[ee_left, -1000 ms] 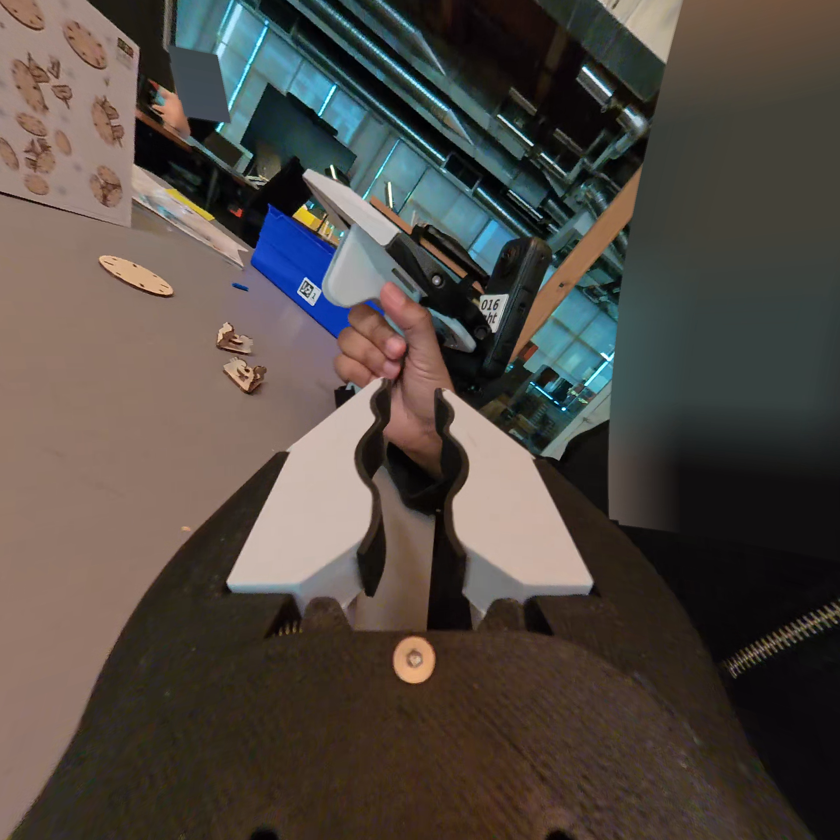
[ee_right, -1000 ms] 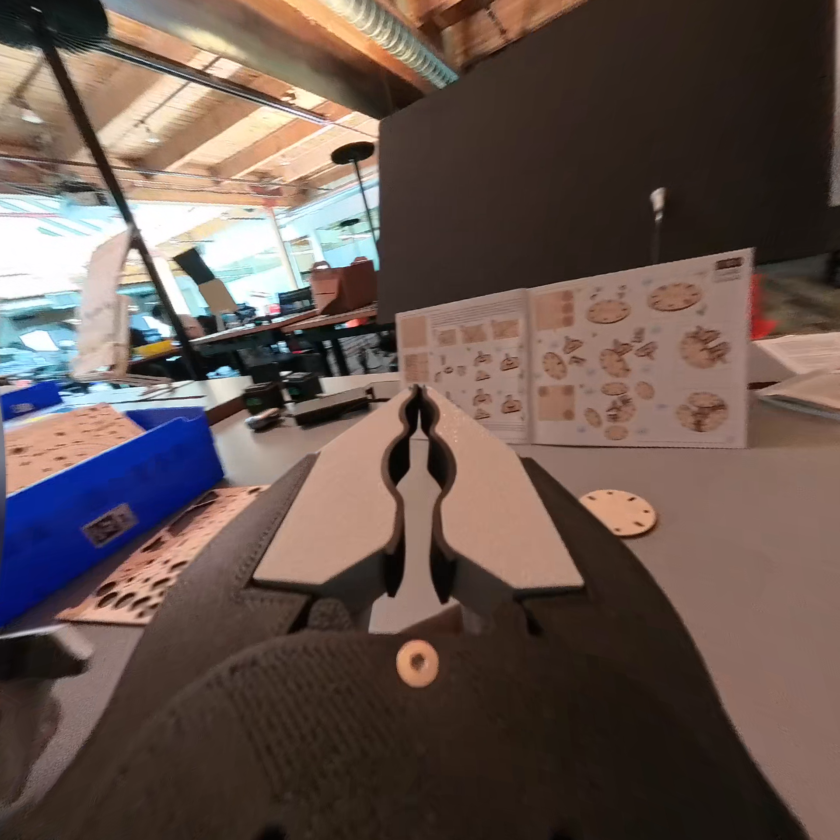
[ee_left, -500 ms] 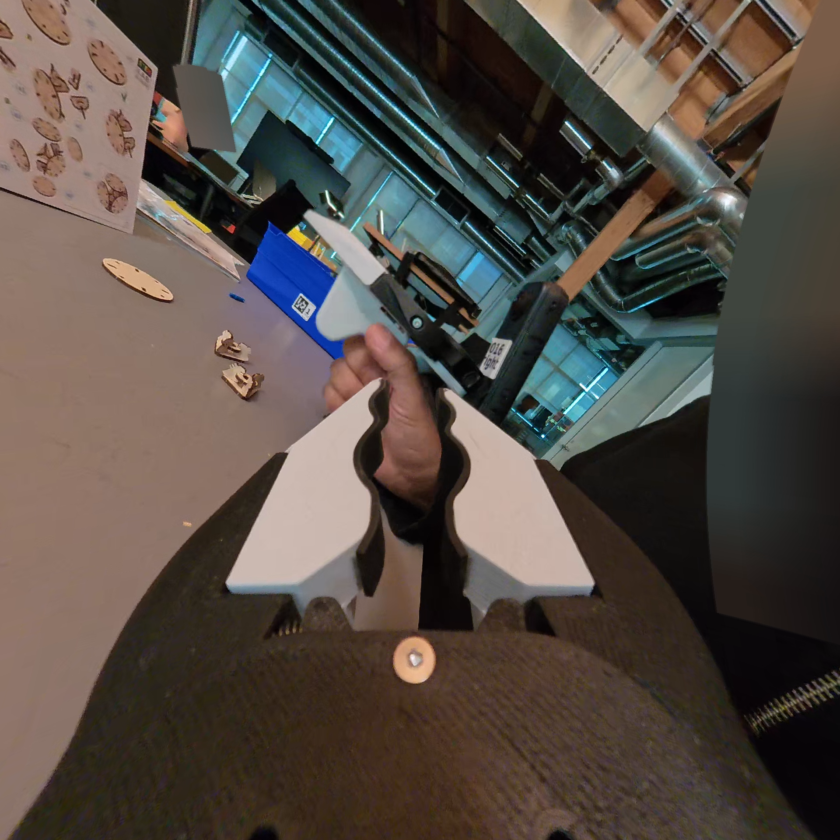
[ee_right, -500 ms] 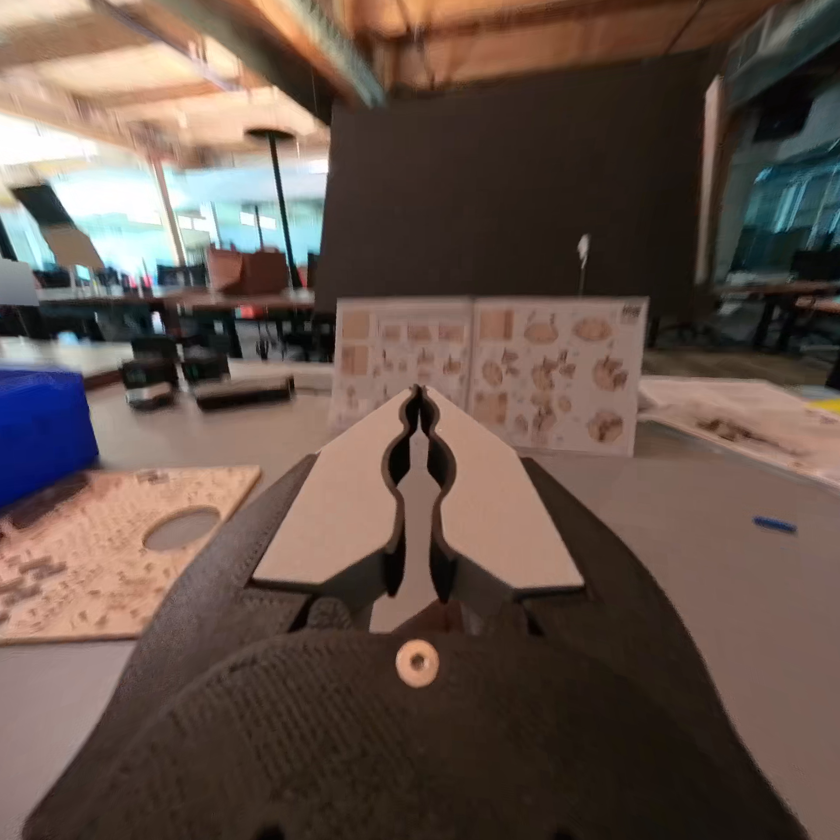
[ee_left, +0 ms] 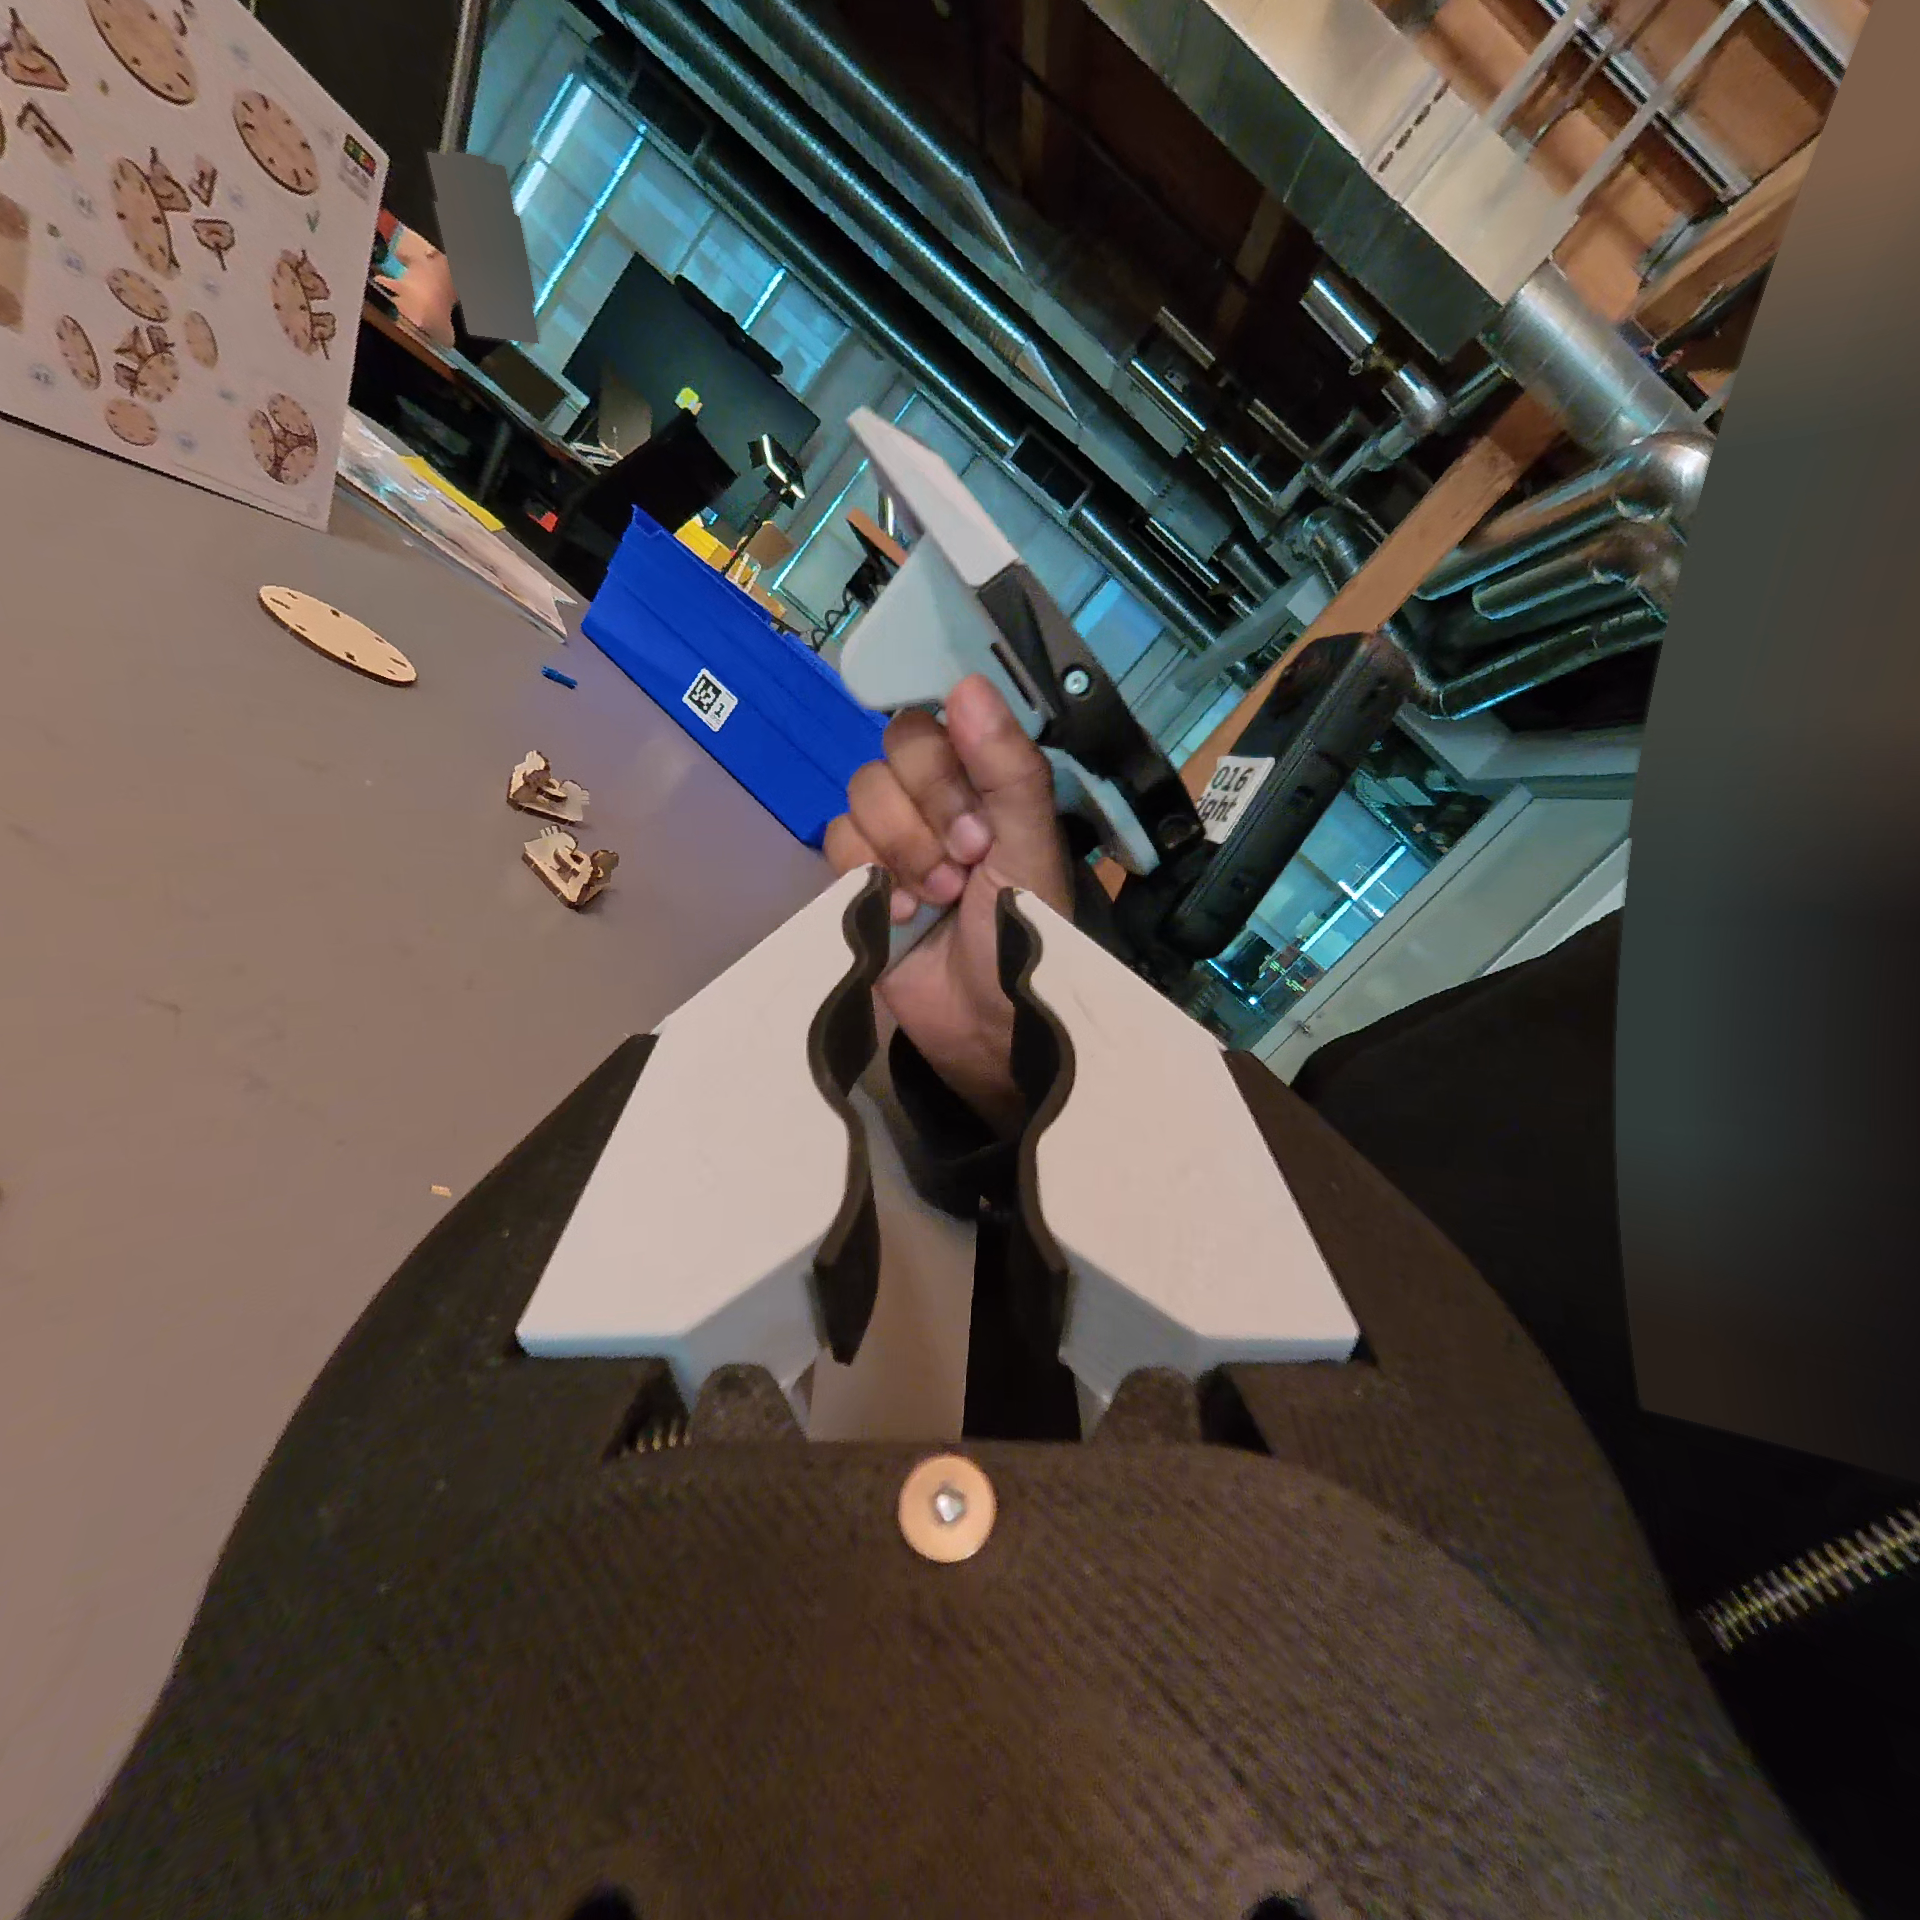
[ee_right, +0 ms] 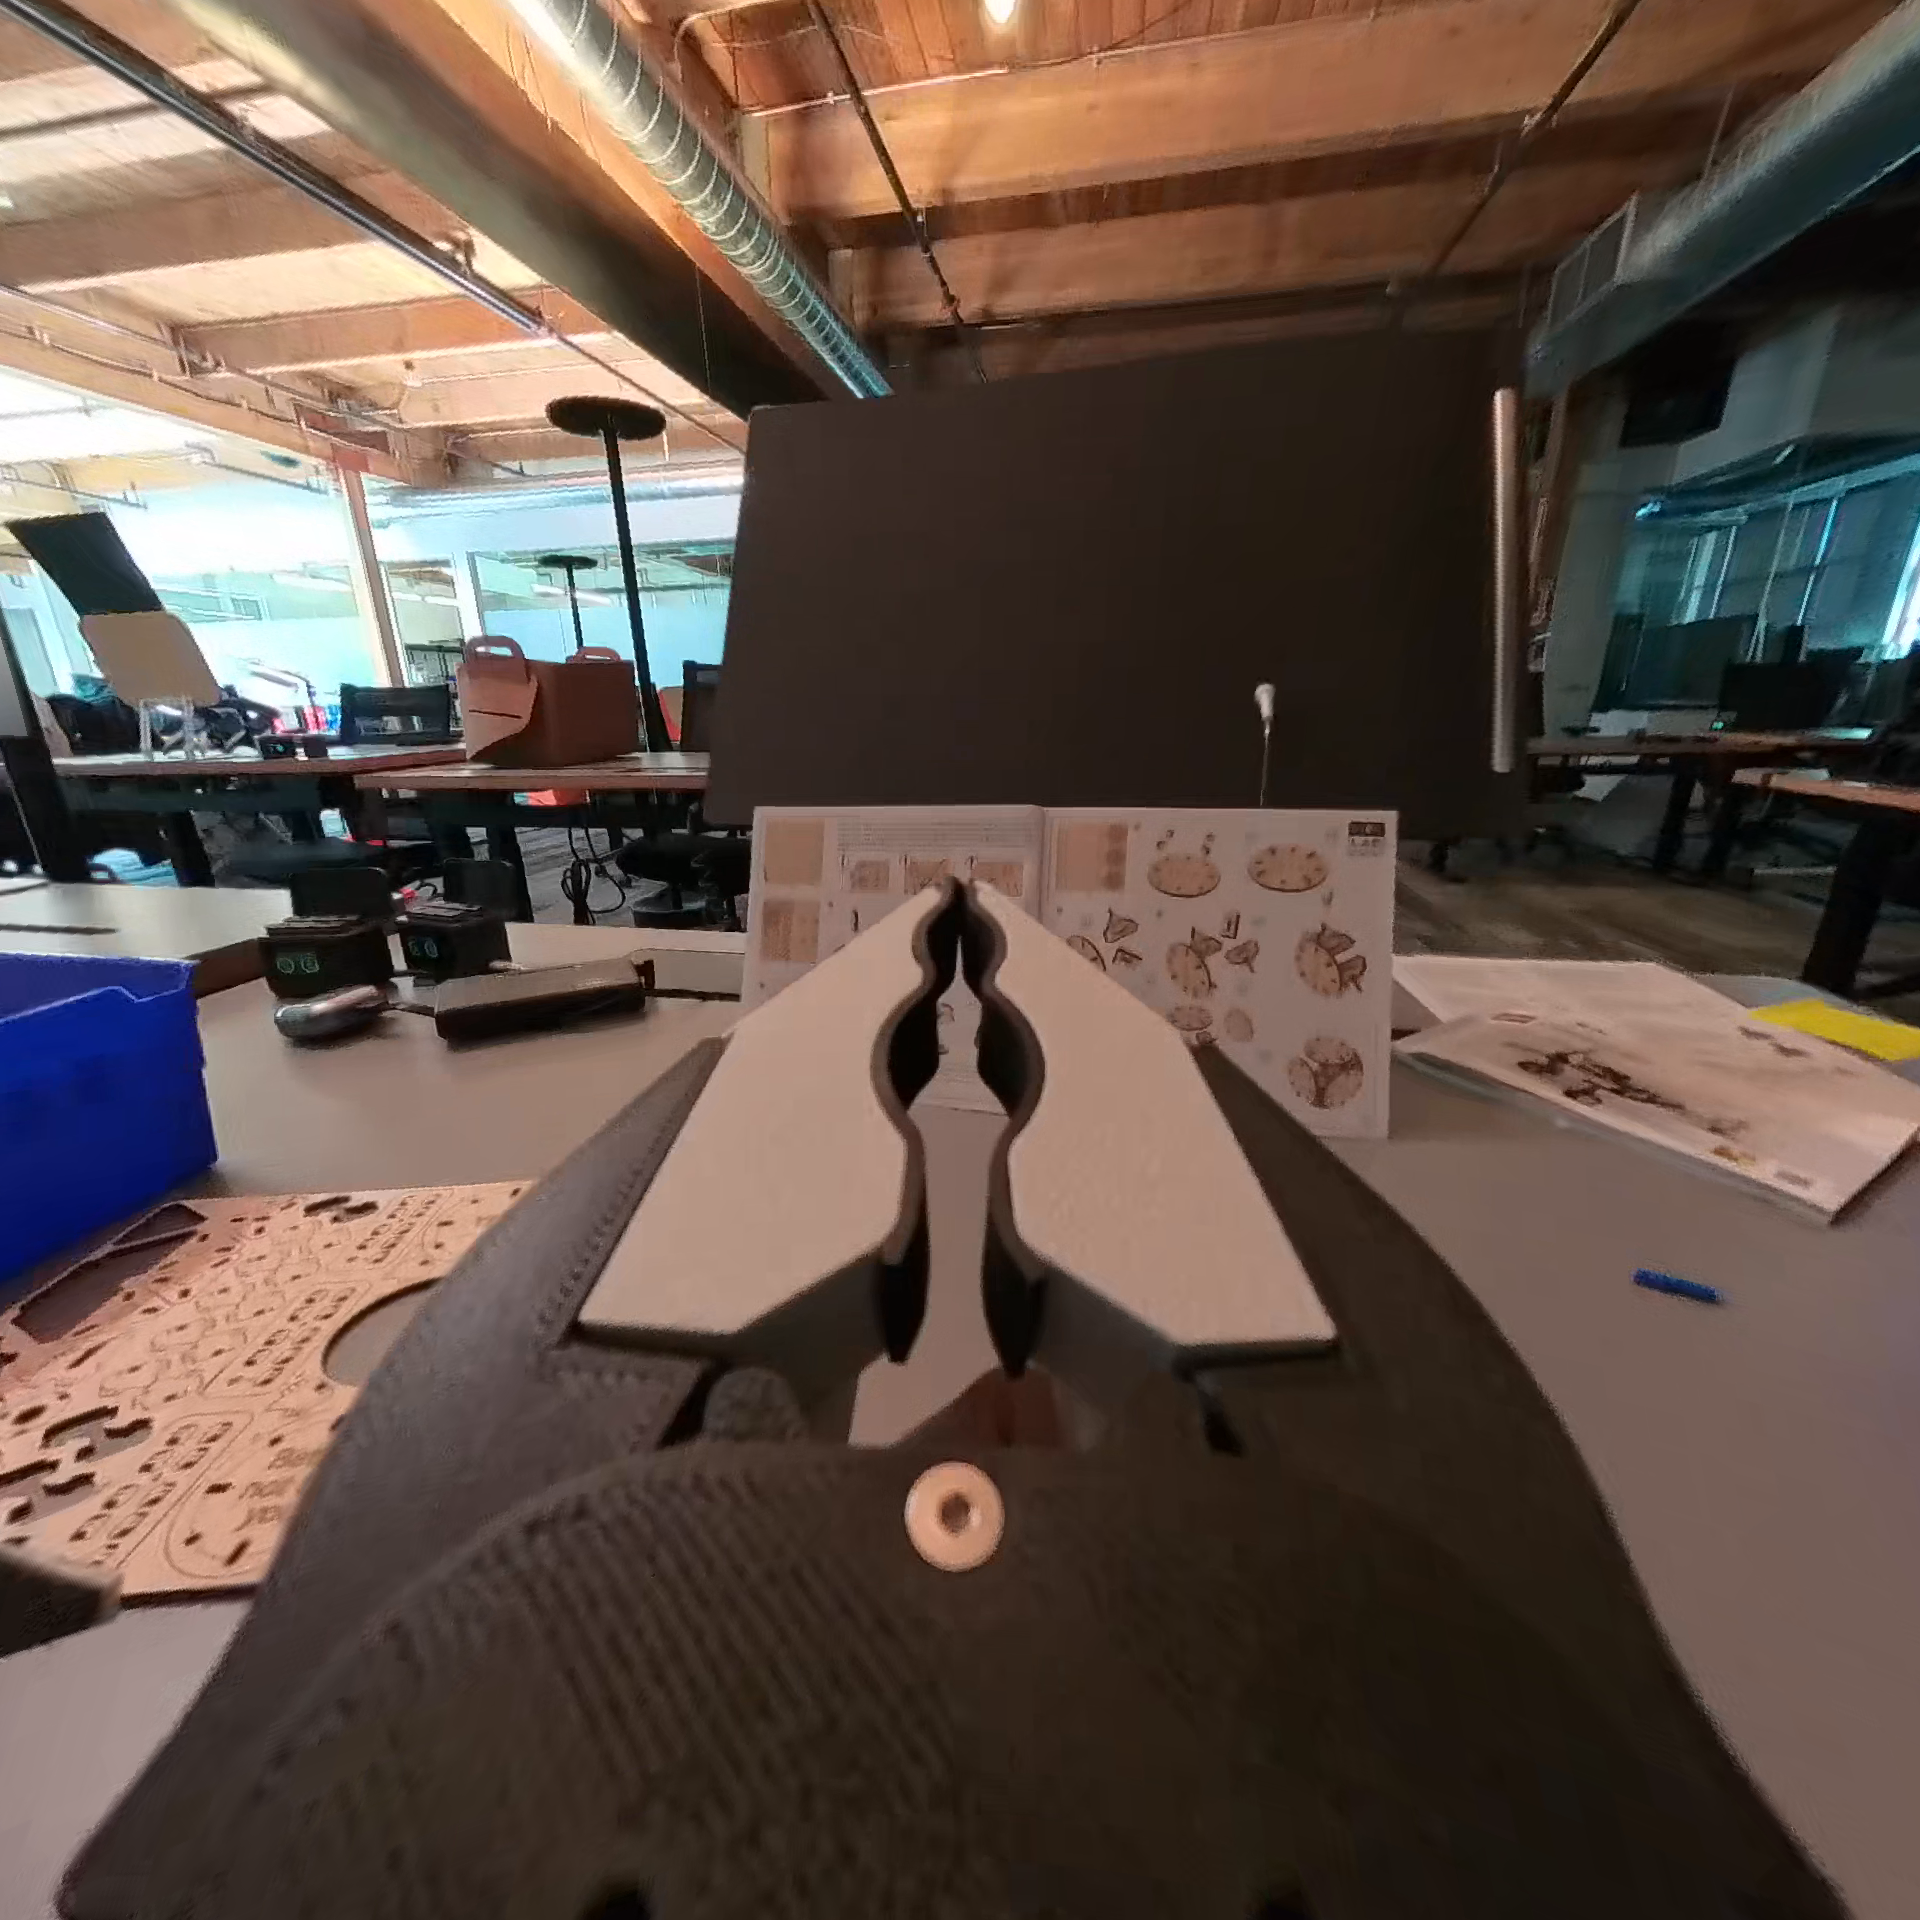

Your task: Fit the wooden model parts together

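Observation:
My left gripper (ee_left: 943, 894) is open, with a narrow gap between its pads and nothing in it. Through that gap I see a person's hand (ee_left: 951, 821) farther off, holding the right gripper (ee_left: 894, 468) raised above the grey table (ee_left: 208, 987). In the right wrist view my right gripper (ee_right: 961, 888) is shut, fingertips touching, with nothing between them. It hovers over the table and faces an open instruction booklet (ee_right: 1216, 935) that stands upright. Two small wooden assemblies (ee_left: 548, 790) (ee_left: 569, 871) and a round wooden disc (ee_left: 338, 634) lie on the table left of my left gripper.
A blue bin (ee_left: 727, 686) stands past the wooden parts; it shows at the left in the right wrist view (ee_right: 83, 1081). A laser-cut wooden sheet (ee_right: 208, 1351) lies beside it. Black devices (ee_right: 535, 997), papers (ee_right: 1662, 1070) and a small blue pin (ee_right: 1675, 1285) also lie on the table.
The right gripper has swung right and now faces the booklet squarely; in the left wrist view it stands more upright in the hand. Both jaws stay as they were.

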A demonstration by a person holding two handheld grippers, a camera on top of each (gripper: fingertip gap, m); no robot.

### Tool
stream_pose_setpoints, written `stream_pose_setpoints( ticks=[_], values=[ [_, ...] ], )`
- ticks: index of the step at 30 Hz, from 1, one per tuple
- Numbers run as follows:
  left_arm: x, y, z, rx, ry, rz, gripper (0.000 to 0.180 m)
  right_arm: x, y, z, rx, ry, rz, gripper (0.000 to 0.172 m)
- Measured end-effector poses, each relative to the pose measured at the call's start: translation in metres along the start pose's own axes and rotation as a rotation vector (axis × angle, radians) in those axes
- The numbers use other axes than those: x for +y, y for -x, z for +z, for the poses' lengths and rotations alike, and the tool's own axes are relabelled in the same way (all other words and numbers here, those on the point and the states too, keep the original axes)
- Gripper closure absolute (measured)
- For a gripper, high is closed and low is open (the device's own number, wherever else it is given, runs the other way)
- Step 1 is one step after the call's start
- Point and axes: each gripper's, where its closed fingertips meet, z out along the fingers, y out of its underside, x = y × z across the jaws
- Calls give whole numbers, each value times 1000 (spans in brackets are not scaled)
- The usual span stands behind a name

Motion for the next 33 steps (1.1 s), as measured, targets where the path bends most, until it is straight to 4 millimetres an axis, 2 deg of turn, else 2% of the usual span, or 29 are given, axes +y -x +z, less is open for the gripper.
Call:
stream_pose_setpoints(
  ticks=[2, 3, 5, 7, 8, 9, 10, 11, 13, 16, 17, 19, 22, 25, 26, 27, 28, 31, 33],
  values=[
    [0, 0, 0, 0, 0, -1, 163, 35, 2, 1, 10, 95, 4, 172],
    [0, 1, 0, -1, 1, -4, 163, 40, -1, 2, 21, 107, -4, 172],
    [0, 0, 0, 2, 0, -4, 163, 31, -5, 1, 35, 98, 20, 172],
    [-1, 0, 0, 0, -4, 0, 163, 3, -6, 0, 39, 19, 14, 172],
    [0, 1, 0, -4, -4, -1, 163, -2, -4, 1, 35, 6, 10, 172],
    [0, 1, 0, -3, -1, -3, 163, 13, 0, 3, 22, 49, 15, 172],
    [0, 1, 0, -2, -1, -4, 163, 36, 3, 4, 13, 116, 9, 172],
    [0, 1, 0, -6, -1, -6, 163, 45, 1, 4, 19, 140, 1, 172],
    [-1, 1, 0, 0, -2, -7, 163, 39, 2, 5, 13, 134, 28, 172],
    [-1, 1, 0, -5, -4, -6, 163, 3, 3, 5, 13, 27, -3, 172],
    [0, 1, 0, -5, -2, -6, 163, 5, 3, 6, 12, 32, 1, 172],
    [0, 2, 0, -7, -3, -4, 164, 44, 3, 5, 16, 126, -1, 172],
    [0, 2, 0, -6, -1, -15, 164, 43, -2, 4, 32, 133, 12, 172],
    [-1, 2, 0, -12, -7, -9, 164, 9, -5, 1, 41, 32, 5, 172],
    [-1, 2, 0, -12, -6, -6, 164, 19, -2, 2, 31, 65, 12, 172],
    [-1, 2, 0, -13, -5, -4, 164, 38, 2, 3, 18, 119, 4, 172],
    [0, 3, 0, -17, -3, -9, 164, 46, 4, 3, 18, 135, -10, 172],
    [0, 3, 0, -15, -3, -9, 164, 43, 0, 1, 33, 126, -17, 172],
    [0, 3, 0, -20, -5, -3, 164, 21, -6, -1, 42, 59, -13, 172]
  ],
)
